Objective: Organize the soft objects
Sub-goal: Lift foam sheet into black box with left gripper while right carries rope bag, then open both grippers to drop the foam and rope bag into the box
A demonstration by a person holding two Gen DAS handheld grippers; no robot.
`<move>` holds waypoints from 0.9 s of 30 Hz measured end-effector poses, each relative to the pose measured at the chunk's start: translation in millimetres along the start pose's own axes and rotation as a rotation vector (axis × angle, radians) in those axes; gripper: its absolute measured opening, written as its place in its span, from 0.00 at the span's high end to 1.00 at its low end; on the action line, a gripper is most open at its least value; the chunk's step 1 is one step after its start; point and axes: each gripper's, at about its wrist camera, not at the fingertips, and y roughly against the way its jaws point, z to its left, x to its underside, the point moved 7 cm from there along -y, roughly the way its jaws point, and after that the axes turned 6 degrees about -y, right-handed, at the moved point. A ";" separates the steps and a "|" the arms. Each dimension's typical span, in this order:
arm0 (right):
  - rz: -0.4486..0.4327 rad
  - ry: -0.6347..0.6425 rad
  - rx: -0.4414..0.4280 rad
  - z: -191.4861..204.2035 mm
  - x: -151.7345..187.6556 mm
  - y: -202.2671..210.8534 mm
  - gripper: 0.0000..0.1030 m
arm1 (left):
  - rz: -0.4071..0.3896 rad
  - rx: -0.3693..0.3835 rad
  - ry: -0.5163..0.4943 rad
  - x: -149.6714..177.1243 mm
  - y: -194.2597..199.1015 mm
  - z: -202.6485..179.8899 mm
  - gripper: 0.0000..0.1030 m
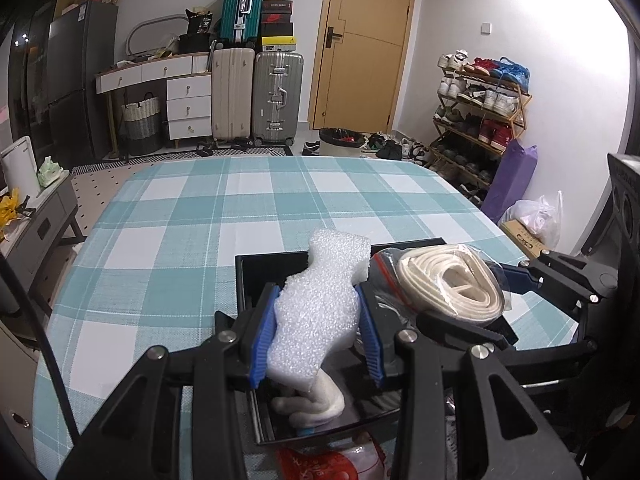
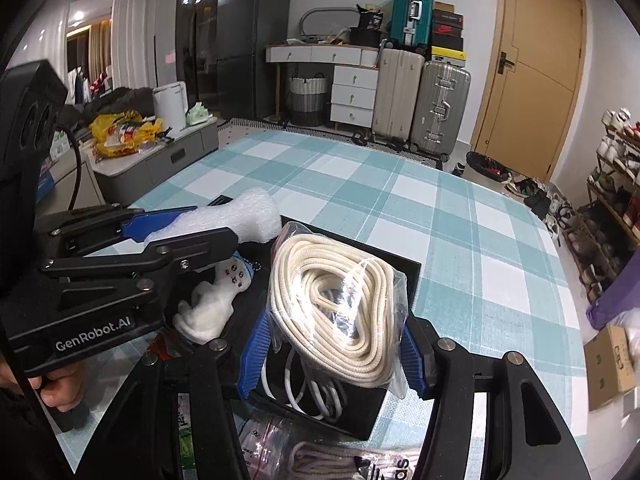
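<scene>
Your left gripper (image 1: pixel 316 328) clamps a white foam piece (image 1: pixel 320 300) at lower centre, above the black box (image 1: pixel 256 276) on the checked counter (image 1: pixel 200 220); your right gripper (image 2: pixel 334 356) clamps a bagged cream rope coil (image 2: pixel 332 304) over the same box, lower centre

Home — suitcases (image 1: pixel 256 96), shoe rack (image 1: pixel 480 120).

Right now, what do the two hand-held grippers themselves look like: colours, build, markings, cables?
Both are alike. The left hand-held gripper and right hand-held gripper have black angular frames with cut-out slots and silver round bolts, ending in blue ribbed fingers. The left one's body carries white "GenRobot.AI" lettering, and a black cable trails behind it.
</scene>
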 end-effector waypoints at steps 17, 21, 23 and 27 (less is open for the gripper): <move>0.059 0.100 -0.021 3.6 0.1 -20.3 0.40 | 0.031 -0.001 -0.015 5.3 -11.6 1.8 0.63; 0.015 0.108 0.002 2.0 -1.8 -10.0 0.25 | 0.049 0.011 -0.025 6.6 -12.3 -0.6 0.61; -0.008 0.108 0.019 0.5 -3.4 -2.2 0.13 | 0.046 0.026 -0.029 6.1 -8.0 -3.2 0.42; -0.034 0.078 0.048 -9.0 -1.6 15.3 0.09 | 0.026 0.043 -0.030 5.4 7.3 -5.2 0.24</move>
